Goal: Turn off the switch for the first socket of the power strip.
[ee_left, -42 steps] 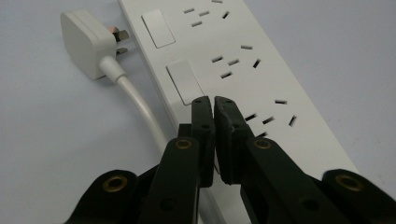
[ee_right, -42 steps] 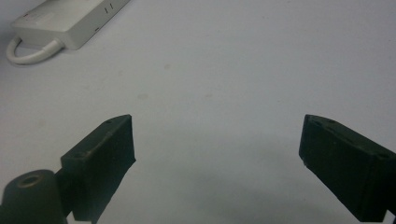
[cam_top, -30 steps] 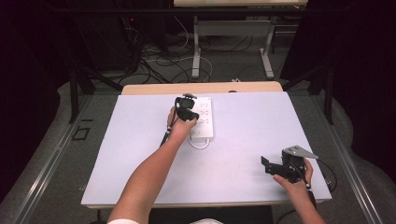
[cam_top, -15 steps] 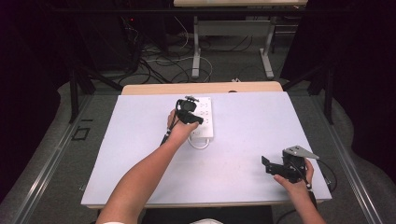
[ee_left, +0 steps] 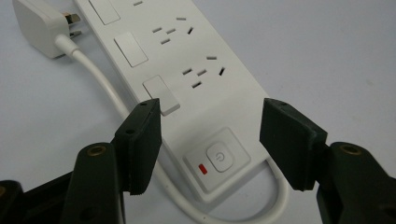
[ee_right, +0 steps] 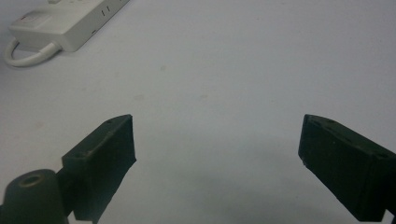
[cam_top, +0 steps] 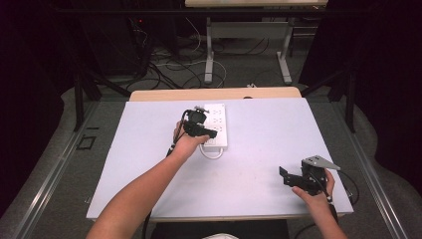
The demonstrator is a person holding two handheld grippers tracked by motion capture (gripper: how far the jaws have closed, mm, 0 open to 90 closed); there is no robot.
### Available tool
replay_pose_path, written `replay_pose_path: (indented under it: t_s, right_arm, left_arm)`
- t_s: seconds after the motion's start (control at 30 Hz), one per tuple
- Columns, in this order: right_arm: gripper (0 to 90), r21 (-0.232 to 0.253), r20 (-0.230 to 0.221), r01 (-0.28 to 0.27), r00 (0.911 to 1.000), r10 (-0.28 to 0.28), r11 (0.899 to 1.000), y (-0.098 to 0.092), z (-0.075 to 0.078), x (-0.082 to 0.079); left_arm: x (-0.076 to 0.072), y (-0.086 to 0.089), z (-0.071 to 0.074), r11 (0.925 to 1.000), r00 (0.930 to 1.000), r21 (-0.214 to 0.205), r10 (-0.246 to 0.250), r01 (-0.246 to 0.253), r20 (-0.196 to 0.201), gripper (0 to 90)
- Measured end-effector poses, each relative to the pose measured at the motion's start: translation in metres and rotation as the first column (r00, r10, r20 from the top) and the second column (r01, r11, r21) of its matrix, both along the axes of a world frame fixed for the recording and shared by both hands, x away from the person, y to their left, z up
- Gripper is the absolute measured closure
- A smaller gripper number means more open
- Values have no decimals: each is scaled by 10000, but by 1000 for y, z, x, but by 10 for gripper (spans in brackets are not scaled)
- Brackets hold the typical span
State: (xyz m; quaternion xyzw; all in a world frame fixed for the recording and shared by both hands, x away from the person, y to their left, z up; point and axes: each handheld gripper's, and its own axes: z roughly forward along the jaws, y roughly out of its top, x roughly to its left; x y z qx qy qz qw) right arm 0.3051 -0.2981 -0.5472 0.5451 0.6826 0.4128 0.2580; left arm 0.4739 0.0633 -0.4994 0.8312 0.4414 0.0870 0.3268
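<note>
A white power strip lies at the far middle of the white table, its cord looped at the near end. My left gripper hovers over that near end. In the left gripper view its jaws have just been opening and stand apart on either side of the strip, above the round power button, with the pads off it. The white plug lies on the table beside the strip, unplugged. My right gripper rests near the front right edge, open wide over bare table.
The strip's white cord runs along its side and curls around the near end. A wooden table edge borders the far side. Cables and table legs stand on the floor beyond. The right gripper's cable trails at the right edge.
The left gripper's jaws have opened and the left hand has drawn slightly back toward the strip's near end. The right hand has stayed in place.
</note>
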Motion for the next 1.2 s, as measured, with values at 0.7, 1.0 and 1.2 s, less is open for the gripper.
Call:
replay_pose_path:
  t_s: [0.7,1.0,1.2]
  right_arm:
    - [107,8,9,-25,10000,25,10000,0,0,1]
    - [107,-72,-68,-63,10000,63,10000,5,2,-1]
    - [107,-95,-83,-63,9999,63,9999,3,0,0]
  left_arm:
    - [-49,46,3,9880,9973,-1365,738,-729,18,109]
    - [-72,69,14,9818,9964,-1726,830,-787,176,4]
    - [-86,94,22,9717,9899,-2028,1334,-1212,473,5]
